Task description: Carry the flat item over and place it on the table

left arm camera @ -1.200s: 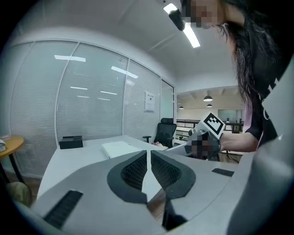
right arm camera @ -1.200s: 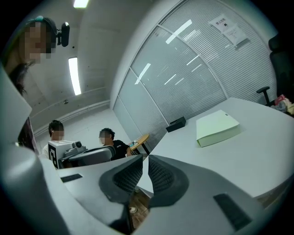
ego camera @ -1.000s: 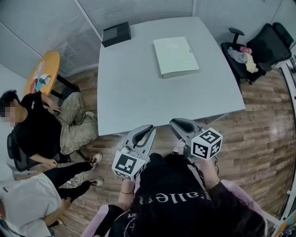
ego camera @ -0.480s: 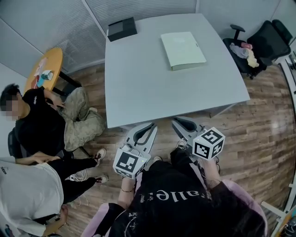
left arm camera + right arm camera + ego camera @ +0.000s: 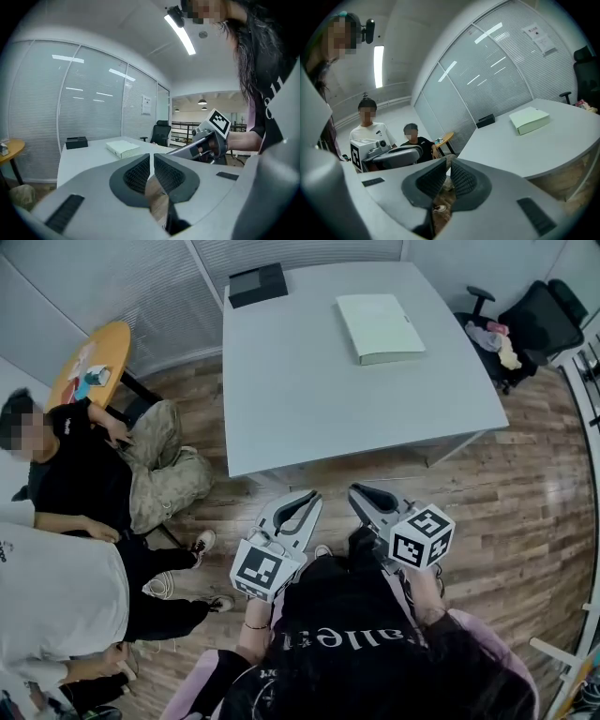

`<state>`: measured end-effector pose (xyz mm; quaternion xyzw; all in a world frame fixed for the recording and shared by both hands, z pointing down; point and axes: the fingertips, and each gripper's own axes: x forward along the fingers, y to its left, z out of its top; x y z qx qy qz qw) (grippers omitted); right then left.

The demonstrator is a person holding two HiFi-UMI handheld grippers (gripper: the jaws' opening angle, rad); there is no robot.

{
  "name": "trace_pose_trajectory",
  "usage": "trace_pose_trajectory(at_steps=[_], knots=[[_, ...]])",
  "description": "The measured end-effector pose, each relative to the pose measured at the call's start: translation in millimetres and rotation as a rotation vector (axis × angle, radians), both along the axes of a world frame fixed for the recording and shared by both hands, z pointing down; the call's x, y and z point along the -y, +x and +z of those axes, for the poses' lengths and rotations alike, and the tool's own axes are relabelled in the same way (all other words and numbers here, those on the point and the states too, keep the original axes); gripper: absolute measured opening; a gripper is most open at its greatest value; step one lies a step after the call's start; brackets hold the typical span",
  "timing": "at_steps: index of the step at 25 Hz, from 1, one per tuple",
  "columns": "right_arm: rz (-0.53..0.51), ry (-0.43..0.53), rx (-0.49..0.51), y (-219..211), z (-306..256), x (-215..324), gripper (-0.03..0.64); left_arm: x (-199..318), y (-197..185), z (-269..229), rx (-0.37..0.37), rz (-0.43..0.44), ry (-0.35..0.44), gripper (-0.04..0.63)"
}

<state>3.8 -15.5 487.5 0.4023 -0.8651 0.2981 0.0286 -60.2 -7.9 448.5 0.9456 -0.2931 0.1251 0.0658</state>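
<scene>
Flat box [image 5: 380,327] lying on worktop [image 5: 300,390], toward far right corner. Left gripper [image 5: 305,499], right gripper [image 5: 362,493] hovering off worktop's near edge, jaws pressed together, pinching nothing. Probably worth spreading jaws early, approaching box edges level.

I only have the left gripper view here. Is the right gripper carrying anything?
Observer: No, the right gripper is shut with nothing between its jaws.
Operator: Anyone close to us?
Observer: A person in black and a person in white are left of the grey table.
Operator: Are we over the table?
Observer: No, the head view shows the left gripper over wood floor, short of its edge.
</scene>
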Motion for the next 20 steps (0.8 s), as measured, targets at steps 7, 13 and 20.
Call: trace_pose_trajectory(at_steps=[7, 13, 20], knots=[[-0.017, 0.005, -0.011, -19, -1, -16, 0.038, -12, -17, -4, -0.012, -0.001, 0.014, 0.044], [-0.022, 0.010, -0.019, -34, -5, -18, 0.037, -16, -33, -7, -0.016, -0.008, 0.020, 0.044], [-0.047, 0.038, -0.020, -44, -13, -11, 0.037, -12, -40, -13, -0.032, -0.024, 0.050, 0.044]])
